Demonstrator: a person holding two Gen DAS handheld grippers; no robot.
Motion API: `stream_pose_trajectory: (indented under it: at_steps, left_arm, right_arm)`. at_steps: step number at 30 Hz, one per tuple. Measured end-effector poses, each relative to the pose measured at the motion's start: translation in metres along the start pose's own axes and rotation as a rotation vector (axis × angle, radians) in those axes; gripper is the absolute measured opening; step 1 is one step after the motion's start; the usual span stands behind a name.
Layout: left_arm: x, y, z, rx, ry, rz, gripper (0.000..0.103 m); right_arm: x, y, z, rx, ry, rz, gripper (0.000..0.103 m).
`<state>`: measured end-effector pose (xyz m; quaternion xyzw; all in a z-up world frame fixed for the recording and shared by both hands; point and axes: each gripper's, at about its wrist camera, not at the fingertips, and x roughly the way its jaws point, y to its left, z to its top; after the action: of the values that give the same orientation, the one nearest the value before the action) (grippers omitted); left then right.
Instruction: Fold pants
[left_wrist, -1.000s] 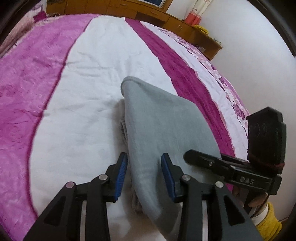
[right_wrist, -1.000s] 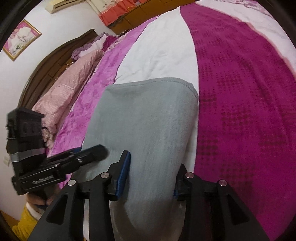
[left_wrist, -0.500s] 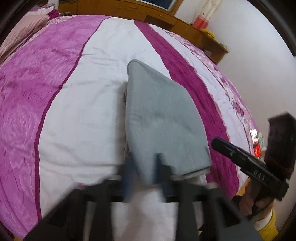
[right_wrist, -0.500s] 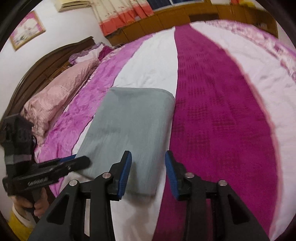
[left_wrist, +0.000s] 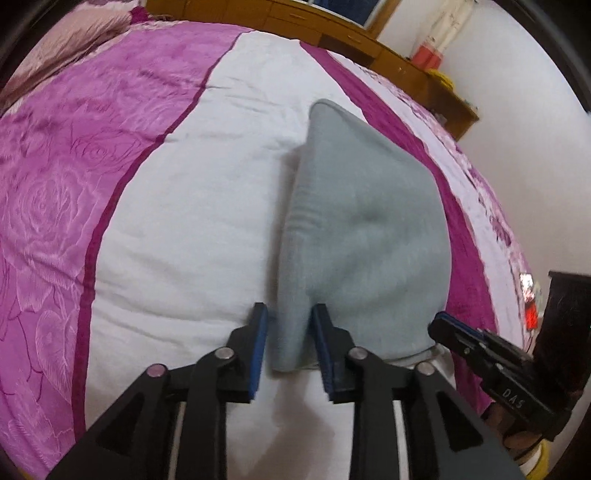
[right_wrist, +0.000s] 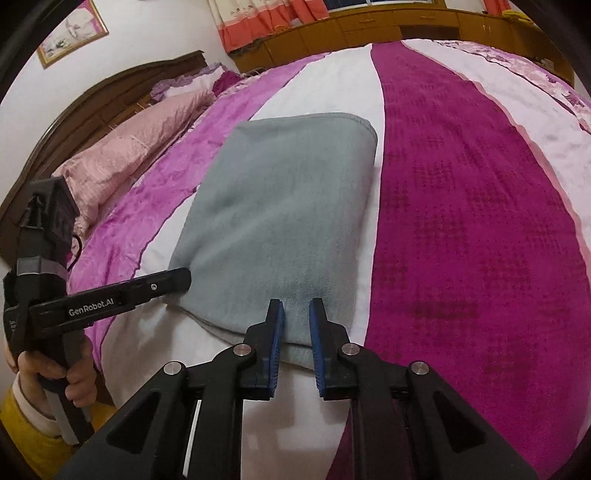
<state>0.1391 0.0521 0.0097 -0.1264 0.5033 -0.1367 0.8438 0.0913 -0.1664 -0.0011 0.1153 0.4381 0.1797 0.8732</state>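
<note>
A bed with a purple, magenta and white striped quilt carried the folded grey fleece pants. The left gripper, jaws narrow and opening, straddled their near left corner; the right gripper, jaws closing, pinched the near right edge.

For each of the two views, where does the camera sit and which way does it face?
Left wrist: on the left gripper, looking down along its opening fingers at the near left corner of the folded grey pants; cloth lies between them.
Right wrist: on the right gripper, facing the near right corner, fingers closing on it; a hand in a yellow sleeve shows.
Shared: pants, striped bed, each other's gripper.
</note>
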Motion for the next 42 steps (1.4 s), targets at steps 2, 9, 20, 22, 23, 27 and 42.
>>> stream_pose_trajectory:
  at_steps: [2,9,20,22,23,27,42]
  left_arm:
    - [-0.003,-0.001,-0.001,0.003,-0.005,-0.001,0.03]
    - [-0.023,-0.014,-0.013,0.042,-0.024,0.047,0.03]
    - [-0.037,-0.028,-0.053,0.094,-0.02,0.12,0.034]
    - [-0.031,-0.03,-0.06,0.094,-0.026,0.148,0.052]
    - [-0.029,-0.031,-0.063,0.094,-0.03,0.163,0.065]
    - [-0.017,-0.036,-0.075,0.146,-0.045,0.226,0.07]
    - [-0.002,-0.046,-0.078,0.154,-0.069,0.297,0.084]
  right_arm:
    - [0.0,0.001,-0.001,-0.011,-0.003,-0.005,0.009]
    - [-0.016,0.005,-0.004,0.018,-0.017,-0.038,0.018]
    - [-0.053,0.006,-0.036,0.007,-0.053,-0.133,0.055]
    - [-0.055,0.007,-0.043,-0.003,-0.07,-0.162,0.069]
    - [-0.054,0.007,-0.045,-0.006,-0.078,-0.177,0.073]
    - [-0.045,0.006,-0.056,-0.034,-0.106,-0.246,0.083]
    - [-0.021,0.007,-0.068,-0.122,-0.074,-0.32,0.091]
